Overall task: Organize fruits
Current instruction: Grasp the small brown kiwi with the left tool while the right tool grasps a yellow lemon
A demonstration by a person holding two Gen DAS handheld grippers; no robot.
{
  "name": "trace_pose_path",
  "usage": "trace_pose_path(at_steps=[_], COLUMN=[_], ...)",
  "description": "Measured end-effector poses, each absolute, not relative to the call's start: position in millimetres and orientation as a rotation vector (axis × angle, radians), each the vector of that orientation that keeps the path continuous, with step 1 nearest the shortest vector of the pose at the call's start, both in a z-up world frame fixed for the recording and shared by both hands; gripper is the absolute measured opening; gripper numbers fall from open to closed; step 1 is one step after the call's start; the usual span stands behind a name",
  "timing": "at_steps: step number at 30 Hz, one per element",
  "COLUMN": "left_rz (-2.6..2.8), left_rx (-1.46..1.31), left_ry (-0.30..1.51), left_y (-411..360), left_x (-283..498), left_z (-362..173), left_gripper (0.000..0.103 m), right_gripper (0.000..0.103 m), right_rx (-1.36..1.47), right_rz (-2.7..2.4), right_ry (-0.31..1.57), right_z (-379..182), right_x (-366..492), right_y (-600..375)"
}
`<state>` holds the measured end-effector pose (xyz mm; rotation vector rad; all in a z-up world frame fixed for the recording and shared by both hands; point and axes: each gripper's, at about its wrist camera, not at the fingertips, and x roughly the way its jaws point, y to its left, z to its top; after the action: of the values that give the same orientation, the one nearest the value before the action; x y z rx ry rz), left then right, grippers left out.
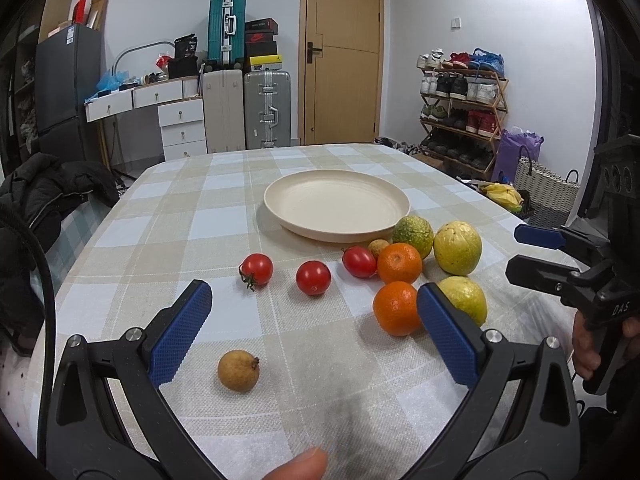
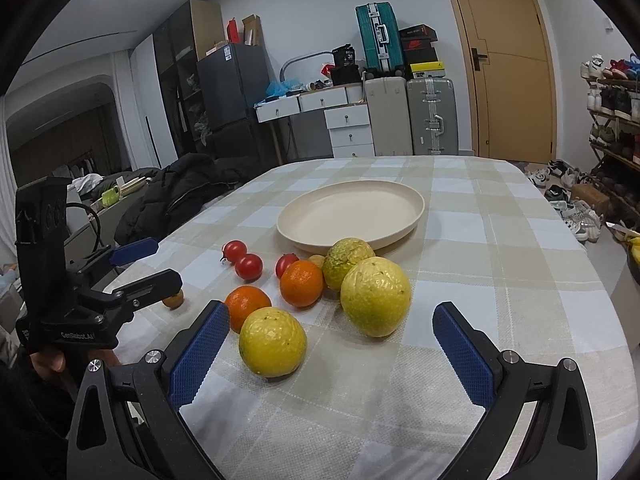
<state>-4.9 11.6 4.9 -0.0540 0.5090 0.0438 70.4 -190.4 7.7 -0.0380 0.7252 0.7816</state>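
Observation:
An empty cream plate (image 1: 336,204) (image 2: 352,212) sits mid-table. In front of it lie three red tomatoes (image 1: 313,277) (image 2: 248,267), two oranges (image 1: 396,308) (image 2: 301,283), two yellow fruits (image 1: 457,247) (image 2: 375,297), a green-yellow one (image 1: 413,236) (image 2: 347,262) and a small brown fruit (image 1: 238,370). My left gripper (image 1: 316,320) is open and empty above the cloth, the brown fruit just inside its left finger. My right gripper (image 2: 332,340) is open and empty, a yellow fruit (image 2: 273,342) between its fingers.
The table has a checked cloth (image 1: 200,216). A black jacket (image 1: 52,196) lies on a chair at the left edge. Suitcases (image 1: 266,108), drawers and a door stand behind; a shoe rack (image 1: 460,108) and bananas (image 1: 502,196) are to the right.

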Motion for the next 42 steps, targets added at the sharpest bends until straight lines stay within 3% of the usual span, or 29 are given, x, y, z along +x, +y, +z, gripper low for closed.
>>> trace_pose_path(at_steps=[14, 19, 24, 30, 35, 37, 42], left_rz=[0.113, 0.106, 0.085, 0.060, 0.060, 0.054, 0.043], left_rx=[-0.162, -0.160, -0.144, -0.146, -0.146, -0.148, -0.140], left_ry=[0.675, 0.713, 0.755, 0.780, 0.781, 0.778, 0.766], left_y=[54, 52, 43, 42, 42, 41, 38], left_x=[-2, 4, 10, 15, 15, 14, 13], left_z=[-19, -30, -37, -44, -45, -44, -43], left_gripper=[0.102, 0.099, 0.085, 0.059, 0.023, 0.022, 0.022], right_gripper=[0.102, 0.090, 0.079, 0.069, 0.056, 0.049, 0.048], right_rx=[-0.102, -0.134, -0.142, -0.140, -0.143, -0.143, -0.162], right_rz=[0.892, 0.919, 0.922, 0.915, 0.899, 0.901, 0.905], right_ry=[0.910, 0.931, 0.956, 0.965, 0.963, 0.963, 0.949], right_z=[-16, -21, -27, -27, -28, -28, -27], right_x=[64, 59, 61, 63, 66, 65, 62], right_y=[-163, -152, -145, -142, -142, -142, -142])
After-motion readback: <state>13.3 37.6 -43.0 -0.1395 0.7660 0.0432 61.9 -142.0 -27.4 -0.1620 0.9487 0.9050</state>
